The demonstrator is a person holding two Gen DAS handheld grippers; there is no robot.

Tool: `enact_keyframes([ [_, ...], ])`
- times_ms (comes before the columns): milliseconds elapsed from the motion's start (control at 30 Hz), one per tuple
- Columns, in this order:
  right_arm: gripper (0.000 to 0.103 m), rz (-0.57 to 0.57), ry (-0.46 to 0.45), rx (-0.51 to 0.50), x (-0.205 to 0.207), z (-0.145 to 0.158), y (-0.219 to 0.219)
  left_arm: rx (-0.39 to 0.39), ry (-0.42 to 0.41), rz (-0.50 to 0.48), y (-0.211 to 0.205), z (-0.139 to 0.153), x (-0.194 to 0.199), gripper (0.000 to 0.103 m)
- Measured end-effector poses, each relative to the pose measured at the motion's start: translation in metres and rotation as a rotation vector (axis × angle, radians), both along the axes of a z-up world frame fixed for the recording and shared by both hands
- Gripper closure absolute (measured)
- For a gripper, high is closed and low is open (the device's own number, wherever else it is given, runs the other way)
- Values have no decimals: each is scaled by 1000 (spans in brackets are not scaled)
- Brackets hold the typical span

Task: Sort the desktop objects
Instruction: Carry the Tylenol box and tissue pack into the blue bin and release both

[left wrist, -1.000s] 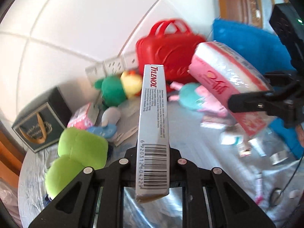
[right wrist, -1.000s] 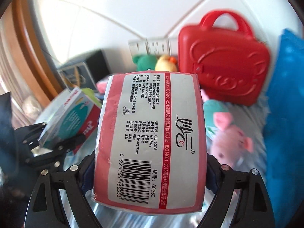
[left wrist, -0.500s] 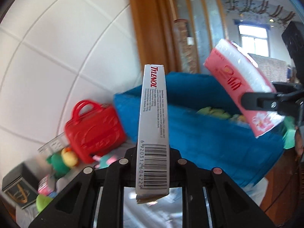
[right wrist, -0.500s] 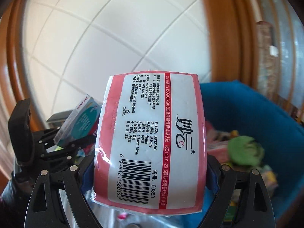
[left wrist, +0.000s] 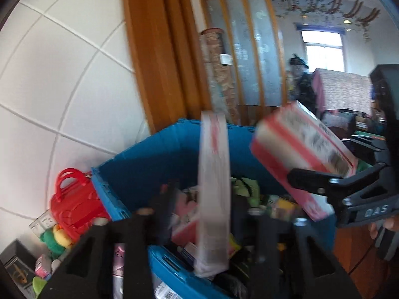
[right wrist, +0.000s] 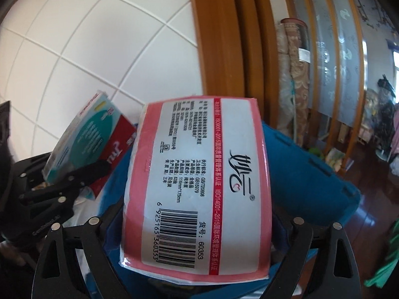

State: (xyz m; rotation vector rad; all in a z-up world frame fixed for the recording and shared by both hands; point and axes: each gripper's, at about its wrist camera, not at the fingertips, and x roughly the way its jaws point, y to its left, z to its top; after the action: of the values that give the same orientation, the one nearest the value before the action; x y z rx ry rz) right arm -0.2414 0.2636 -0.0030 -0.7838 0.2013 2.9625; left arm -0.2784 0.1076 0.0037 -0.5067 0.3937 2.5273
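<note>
My left gripper [left wrist: 212, 199] hangs over the blue bin [left wrist: 149, 164], its jaws opening. The white and red medicine box [left wrist: 214, 186] stands blurred between the spread fingers with a gap on each side, and no pad presses on it. In the right wrist view that teal and red box [right wrist: 87, 144] shows at the left, inside the left gripper [right wrist: 74, 172]. My right gripper [right wrist: 195, 211] holds the pink and white tissue pack [right wrist: 199, 186] above the blue bin [right wrist: 311, 174]. Its jaws are starting to open, and the pack still sits against both pads. The left wrist view shows the same pack [left wrist: 299, 154] in the right gripper [left wrist: 324, 186].
The bin is full of several mixed items. A red toy handbag [left wrist: 74, 199], plush toys [left wrist: 57, 239] and a black box [left wrist: 15, 261] lie left of it by the tiled wall. A wooden door frame [left wrist: 154, 62] rises behind. A hand [left wrist: 384, 226] grips the right tool.
Both grippers swung up from the cluttered table to above the blue bin. The left jaws spread and the medicine box came loose and shifted. The tissue pack kept its place between the right fingers.
</note>
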Motion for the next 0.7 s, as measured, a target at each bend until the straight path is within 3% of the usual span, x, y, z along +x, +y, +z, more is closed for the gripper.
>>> enact_keyframes([
  [33,4,-2,12,-10,-1,2,6,1,20,41,3,1,0,25],
  [67,2,-3,35,-26,0,5,13,14,48,75,4,5,3,20],
  [267,0,28,98,-45,3,23,31,47,71,148,-1,13,7,15],
  [700,0,92,82,-11,-1,-4,7,5,101,314,-19,-1,24,15],
])
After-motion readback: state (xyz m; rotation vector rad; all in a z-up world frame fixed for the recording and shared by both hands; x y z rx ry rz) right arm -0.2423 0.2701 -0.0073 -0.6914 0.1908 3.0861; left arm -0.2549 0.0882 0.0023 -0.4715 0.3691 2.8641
